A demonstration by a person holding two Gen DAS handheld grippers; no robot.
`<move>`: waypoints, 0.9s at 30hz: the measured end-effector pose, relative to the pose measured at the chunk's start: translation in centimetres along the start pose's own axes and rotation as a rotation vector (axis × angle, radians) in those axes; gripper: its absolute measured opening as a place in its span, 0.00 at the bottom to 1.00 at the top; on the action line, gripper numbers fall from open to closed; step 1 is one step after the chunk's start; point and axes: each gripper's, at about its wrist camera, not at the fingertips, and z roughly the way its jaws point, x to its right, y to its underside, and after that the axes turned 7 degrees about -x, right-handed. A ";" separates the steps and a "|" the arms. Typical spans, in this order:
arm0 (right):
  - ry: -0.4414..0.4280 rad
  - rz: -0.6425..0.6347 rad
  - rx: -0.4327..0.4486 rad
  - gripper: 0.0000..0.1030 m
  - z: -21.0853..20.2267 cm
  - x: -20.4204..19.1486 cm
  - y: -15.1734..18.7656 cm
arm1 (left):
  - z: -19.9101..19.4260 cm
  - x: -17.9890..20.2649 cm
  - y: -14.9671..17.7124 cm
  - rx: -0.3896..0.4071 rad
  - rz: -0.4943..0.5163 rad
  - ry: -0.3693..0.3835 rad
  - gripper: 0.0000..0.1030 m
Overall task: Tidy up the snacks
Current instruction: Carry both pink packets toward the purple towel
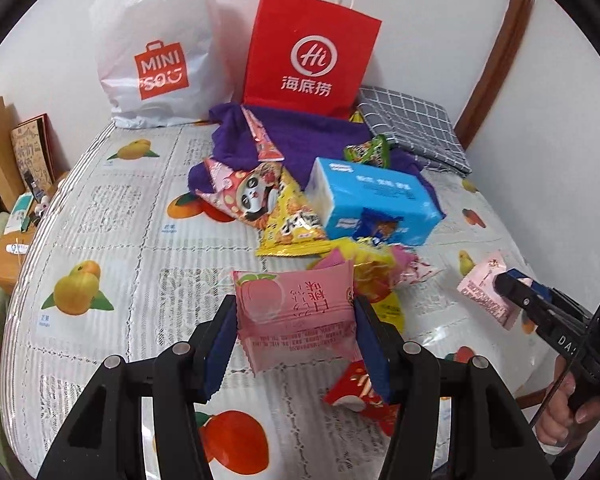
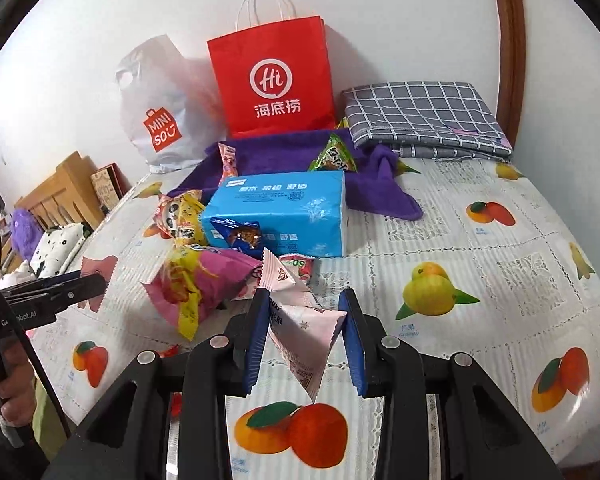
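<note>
A white wall stands behind a bench (image 1: 112, 216) covered with a fruit-printed cloth. Against the wall, in the upper middle of both views, a red paper bag (image 1: 310, 56) stands upright, with a white plastic bag (image 1: 156, 60) at its left and a folded grey checked cloth (image 1: 414, 128) at its right. A purple towel (image 1: 300, 136) lies in front of the red bag.

In the centre of the frame a blue tissue pack (image 1: 374, 198) lies on the bench, and loose snacks are around it: a panda packet (image 1: 252, 192) at its left and a yellow packet (image 1: 296, 228) just below.

In the lower middle of the left wrist view, the left gripper (image 1: 296, 316) has its fingers partly open and pressed on both sides of a pink peach packet (image 1: 296, 312), which is off the cloth.

In the lower middle of the right wrist view, the right gripper (image 2: 306, 316) has its fingers nearly closed on a pale pink packet (image 2: 300, 320), which hangs tilted between them. A hand (image 1: 560, 412) holds this gripper's handle at the lower right of the left wrist view.
</note>
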 end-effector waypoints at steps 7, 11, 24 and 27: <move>0.021 -0.005 0.012 0.34 -1.4 -0.4 -0.7 | -0.7 0.7 -0.9 0.007 0.012 0.013 0.53; 0.020 0.001 0.012 0.34 -1.7 -0.4 -1.1 | -1.0 0.9 -1.5 0.013 0.021 0.017 0.53; 0.028 0.001 0.008 0.34 -0.6 -0.1 -3.1 | -0.2 0.6 -3.7 0.010 0.003 0.033 0.53; 0.032 -0.009 0.000 0.34 -0.1 -0.1 -3.7 | -0.1 0.7 -4.1 0.012 0.005 0.034 0.53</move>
